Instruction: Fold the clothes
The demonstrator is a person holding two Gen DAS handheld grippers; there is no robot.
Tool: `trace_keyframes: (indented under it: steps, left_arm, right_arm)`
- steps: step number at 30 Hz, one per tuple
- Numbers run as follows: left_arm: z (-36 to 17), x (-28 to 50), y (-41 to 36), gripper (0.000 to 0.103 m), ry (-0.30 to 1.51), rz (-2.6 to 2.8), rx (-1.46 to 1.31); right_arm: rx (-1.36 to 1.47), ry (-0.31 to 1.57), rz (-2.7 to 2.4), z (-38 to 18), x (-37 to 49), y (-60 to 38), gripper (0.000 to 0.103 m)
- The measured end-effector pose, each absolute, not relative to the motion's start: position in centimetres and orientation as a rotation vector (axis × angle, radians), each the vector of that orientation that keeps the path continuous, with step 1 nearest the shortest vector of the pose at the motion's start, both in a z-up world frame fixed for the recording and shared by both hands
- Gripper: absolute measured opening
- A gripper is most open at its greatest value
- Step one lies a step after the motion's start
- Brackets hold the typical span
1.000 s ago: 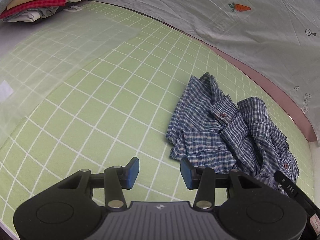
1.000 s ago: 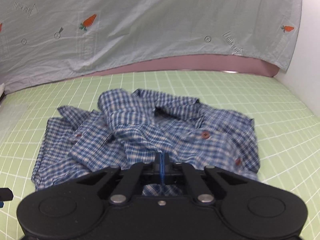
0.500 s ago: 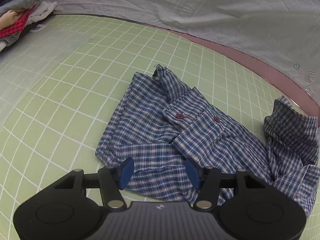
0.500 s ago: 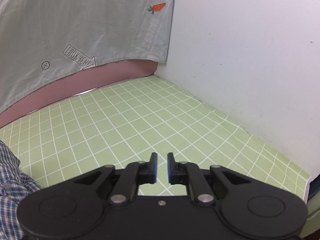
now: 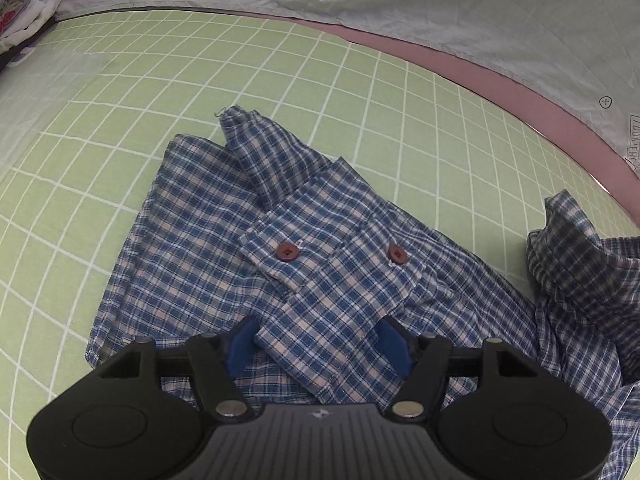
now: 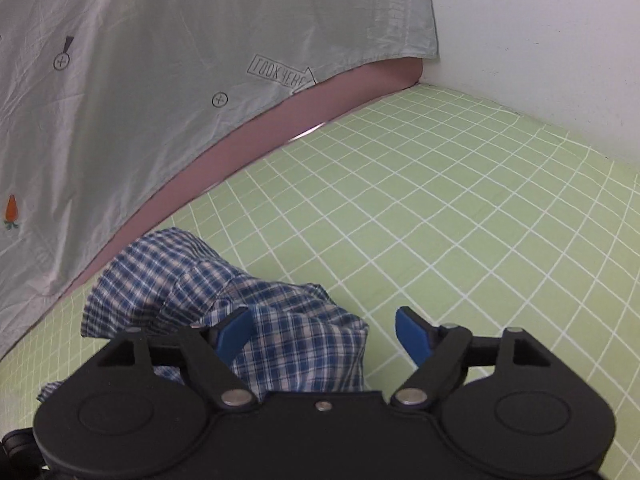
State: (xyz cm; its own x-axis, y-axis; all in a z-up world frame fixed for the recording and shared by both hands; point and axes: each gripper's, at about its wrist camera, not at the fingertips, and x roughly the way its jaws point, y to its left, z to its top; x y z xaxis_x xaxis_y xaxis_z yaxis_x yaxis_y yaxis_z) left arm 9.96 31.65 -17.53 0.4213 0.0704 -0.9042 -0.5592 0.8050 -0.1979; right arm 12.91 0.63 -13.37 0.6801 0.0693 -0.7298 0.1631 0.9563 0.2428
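- Since a second ago, your right gripper (image 6: pixel 324 330) lets go and spreads wide; your left gripper (image 5: pixel 316 340) closes in, wide too.
- Plaid shirt (image 5: pixel 320 264) lies rumpled on green grid sheet (image 5: pixel 120 120); pinch single-layer edges.

Arrow label on grey sheet (image 6: pixel 160 80): reads "LOOK HERE" (image 6: pixel 280 75), seen mirrored.
Sheet signs: circled plus marks (image 6: pixel 219 99).
Sheet edge, left view: partial lettering, unreadable.

We lose the plaid shirt (image 5: pixel 328 280) under both gripper bodies; the clothes pile (image 5: pixel 24 24) is cut by the frame edge.
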Motion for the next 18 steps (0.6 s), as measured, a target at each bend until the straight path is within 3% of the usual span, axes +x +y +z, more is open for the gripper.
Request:
trace_keyframes:
  steps: [3,4,6,7,8,9,10,11,18]
  left_arm:
    - [-17.3,9.5,31.7,0.041,1.057,0.373,-0.532]
    - [-17.2,9.3,31.6,0.026,1.059,0.363,-0.534]
    - [-17.2,9.0,31.5,0.016,1.065,0.355,-0.531]
    - [-17.1,8.7,31.4,0.011,1.062,0.351,-0.529]
    - [-17.0,8.5,31.4,0.008,1.059,0.35,-0.533]
    - [-17.0,8.2,31.4,0.007,1.057,0.351,-0.535]
    - [-16.9,7.9,31.3,0.007,1.054,0.352,-0.536]
    - [-16.8,7.5,31.2,0.007,1.055,0.355,-0.536]
    - [-16.1,3.9,27.5,0.006,1.082,0.387,-0.522]
  right_arm:
    - [0.318,0.894,-0.077,-14.2,12.5,0.5,0.08]
    - [0.338,0.909,-0.069,-14.5,12.3,0.3,0.08]
    - [0.392,0.932,-0.02,-15.1,11.8,-0.2,0.074]
    - [0.406,0.942,0.004,-15.3,11.7,-0.3,0.065]
    - [0.419,0.952,0.028,-15.6,11.6,-0.4,0.031]
    - [0.413,0.954,0.054,-15.7,11.6,-0.4,0.015]
    - [0.394,0.943,0.07,-15.7,11.4,-0.4,0.014]
    - [0.373,0.917,0.087,-15.4,11.3,-0.4,0.006]
    - [0.15,0.785,0.139,-13.9,14.3,-6.0,0.001]
